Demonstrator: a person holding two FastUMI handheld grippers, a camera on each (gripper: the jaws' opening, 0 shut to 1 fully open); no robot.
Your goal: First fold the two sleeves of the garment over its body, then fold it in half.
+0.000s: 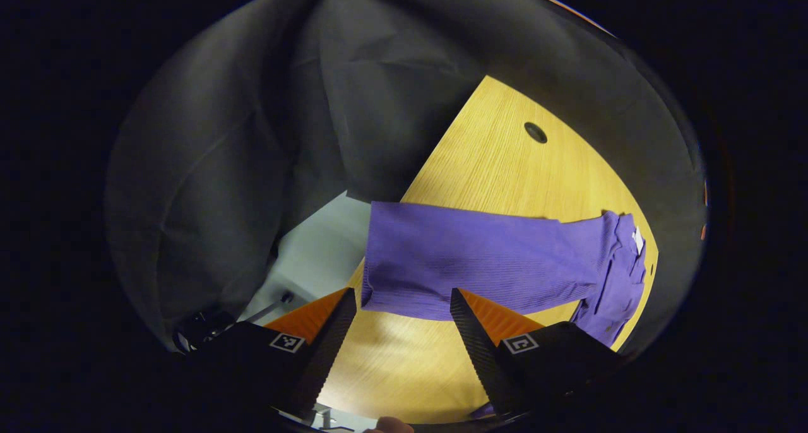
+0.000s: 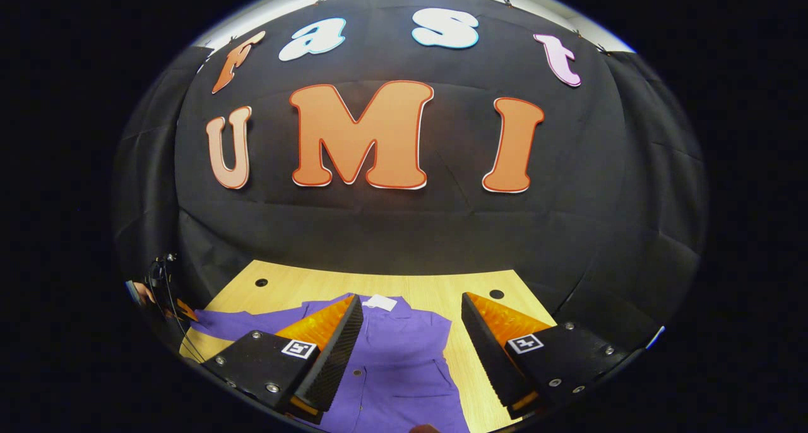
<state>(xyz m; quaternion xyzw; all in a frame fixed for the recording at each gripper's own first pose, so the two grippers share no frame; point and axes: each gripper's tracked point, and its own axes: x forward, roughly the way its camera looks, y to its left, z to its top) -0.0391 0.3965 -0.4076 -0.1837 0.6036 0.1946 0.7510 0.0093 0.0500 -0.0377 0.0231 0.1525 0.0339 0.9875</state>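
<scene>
One sleeve [image 1: 480, 262] of the purple garment [image 1: 615, 281] stretches flat across the wooden counter [image 1: 505, 161] in the left gripper view, its cuff end just beyond the left gripper [image 1: 404, 307], whose jaws stand wide apart and hold nothing. In the right gripper view the right gripper [image 2: 410, 313] hangs over the garment's collar and body, jaws likewise wide and empty. Closing on too little cloth could let the ribbed sleeve slip mid-fold, and a deep bite might drag the body askew.
</scene>
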